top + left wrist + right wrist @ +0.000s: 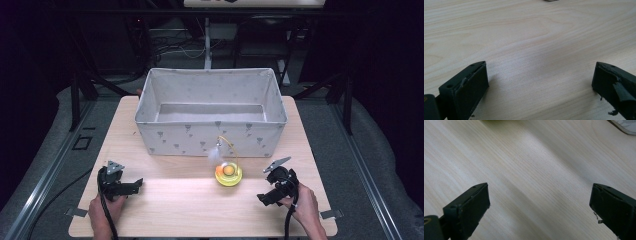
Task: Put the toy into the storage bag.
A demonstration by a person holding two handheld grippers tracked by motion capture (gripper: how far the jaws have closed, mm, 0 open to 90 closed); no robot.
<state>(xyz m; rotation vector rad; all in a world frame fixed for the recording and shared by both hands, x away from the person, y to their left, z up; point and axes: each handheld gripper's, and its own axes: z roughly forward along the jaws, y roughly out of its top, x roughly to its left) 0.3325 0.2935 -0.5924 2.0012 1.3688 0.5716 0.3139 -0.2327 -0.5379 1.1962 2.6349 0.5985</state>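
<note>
A small yellow toy (pixel 228 173) with an orange ball in its dish and a curved wire that carries a white feather stands on the wooden table (pixel 175 200), just in front of the fabric box (pixel 210 135). My left gripper (pixel 138 184) rests low at the table's front left, held by a hand, its jaws wide apart over bare wood (pixel 536 75). At the front right my right gripper (pixel 262 198) is also held low, its jaws wide apart over bare wood (pixel 536 195). Both point inward toward the table's middle, and the toy is clear of both.
The grey fabric box with a heart pattern takes up the back half of the table and looks empty inside. Dark frame legs (pixel 75 100) and cables (pixel 170 47) stand behind and beside the table. Metal rails (pixel 45 170) run along the floor on both sides.
</note>
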